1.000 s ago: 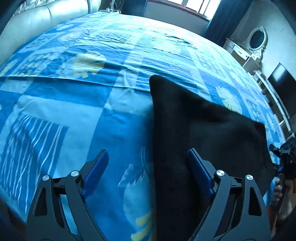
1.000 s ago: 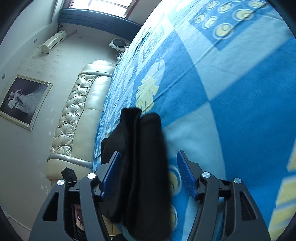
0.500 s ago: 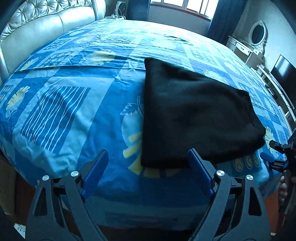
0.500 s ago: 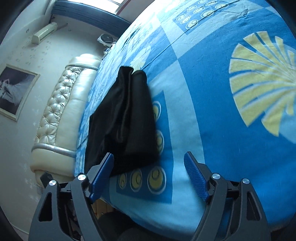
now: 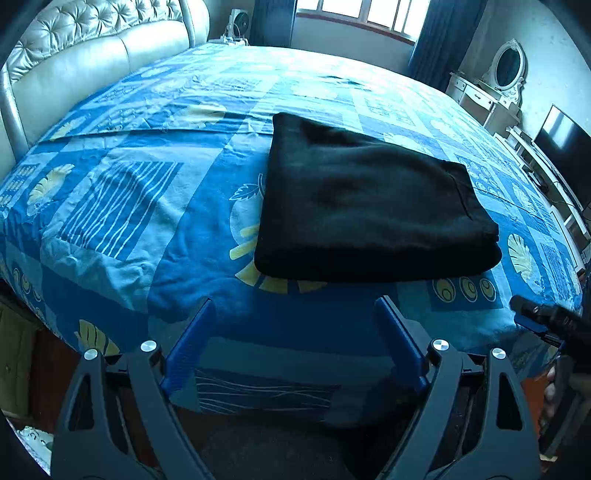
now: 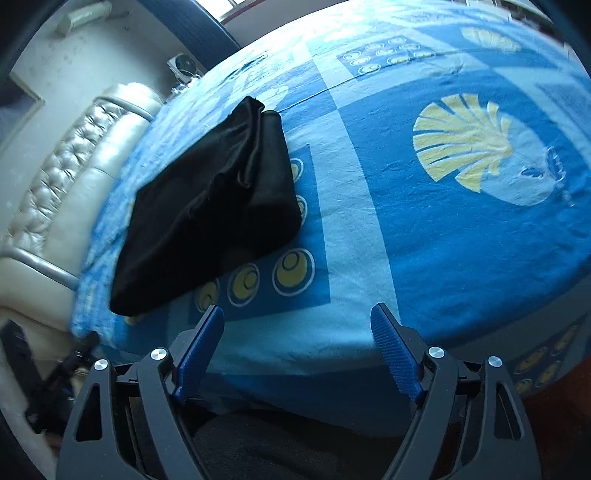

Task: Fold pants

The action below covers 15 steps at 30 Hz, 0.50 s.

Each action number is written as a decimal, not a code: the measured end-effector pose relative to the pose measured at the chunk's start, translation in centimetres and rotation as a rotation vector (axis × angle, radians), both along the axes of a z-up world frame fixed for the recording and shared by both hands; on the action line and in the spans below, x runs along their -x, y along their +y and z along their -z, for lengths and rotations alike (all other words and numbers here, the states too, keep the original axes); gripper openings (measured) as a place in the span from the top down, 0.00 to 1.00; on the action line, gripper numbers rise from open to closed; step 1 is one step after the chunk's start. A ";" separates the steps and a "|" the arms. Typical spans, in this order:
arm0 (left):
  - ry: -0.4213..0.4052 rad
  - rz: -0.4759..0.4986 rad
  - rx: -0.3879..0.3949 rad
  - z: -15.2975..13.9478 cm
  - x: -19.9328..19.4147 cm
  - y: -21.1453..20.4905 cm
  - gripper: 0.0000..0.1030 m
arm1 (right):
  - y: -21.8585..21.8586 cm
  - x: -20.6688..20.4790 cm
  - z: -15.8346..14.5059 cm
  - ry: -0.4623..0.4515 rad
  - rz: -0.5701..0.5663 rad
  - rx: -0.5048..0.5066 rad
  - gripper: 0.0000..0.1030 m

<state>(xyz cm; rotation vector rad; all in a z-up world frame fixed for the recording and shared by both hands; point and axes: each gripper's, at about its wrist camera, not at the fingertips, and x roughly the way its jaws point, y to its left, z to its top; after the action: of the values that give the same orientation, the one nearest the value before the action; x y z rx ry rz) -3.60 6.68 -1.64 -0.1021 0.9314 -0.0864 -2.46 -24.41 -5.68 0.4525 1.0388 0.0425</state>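
Observation:
The black pants (image 5: 369,206) lie folded into a thick rectangle on the blue patterned bedspread (image 5: 129,206), near the bed's front edge. My left gripper (image 5: 294,306) hovers over the bed's edge just short of the pants, open, with nothing between its blue pads. In the right wrist view the pants (image 6: 214,206) lie up and to the left, with stacked layers showing at the far end. My right gripper (image 6: 298,310) is open and empty above the bed's edge, clear of the cloth. Its tip (image 5: 535,317) also shows at the right of the left wrist view.
A padded cream headboard (image 5: 92,48) runs along the bed's left side. A fan (image 5: 236,22) stands by the window. A white dressing table with an oval mirror (image 5: 509,66) and a dark screen (image 5: 565,155) stand at the right. Brown floor shows below the bed's edge.
Both grippers have drawn back from the pants towards the bed's edge. The right jaws, earlier around the folded end, have widened and let go. The pants stay folded on the bed.

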 end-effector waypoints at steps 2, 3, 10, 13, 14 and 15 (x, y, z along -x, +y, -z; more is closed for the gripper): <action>-0.015 0.005 -0.029 -0.1 0.2 -0.4 0.15 | 1.2 0.3 -0.1 -0.003 -0.016 0.071 0.22; -0.021 0.007 -0.040 -0.2 0.4 -0.6 0.15 | 2.0 0.3 -0.2 -0.009 -0.036 0.106 0.22; -0.039 0.022 -0.068 -0.1 0.9 -2.0 0.15 | 4.3 0.6 -1.7 -0.094 -0.088 0.266 0.22; -0.038 0.030 -0.082 0.2 1.0 -2.5 0.15 | 4.4 0.6 -1.9 -0.107 -0.097 0.256 0.21; -0.040 0.030 -0.090 0.3 1.0 -2.7 0.15 | 4.4 0.5 -1.8 -0.109 -0.098 0.251 0.21; -0.046 0.030 -0.097 0.3 1.1 -2.9 0.15 | 4.3 0.4 -1.7 -0.113 -0.100 0.245 0.20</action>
<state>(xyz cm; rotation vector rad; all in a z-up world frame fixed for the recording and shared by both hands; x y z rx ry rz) -4.65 3.81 -1.94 0.0034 0.8895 -0.0705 -2.83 -20.12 -3.96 0.1734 0.9402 0.0286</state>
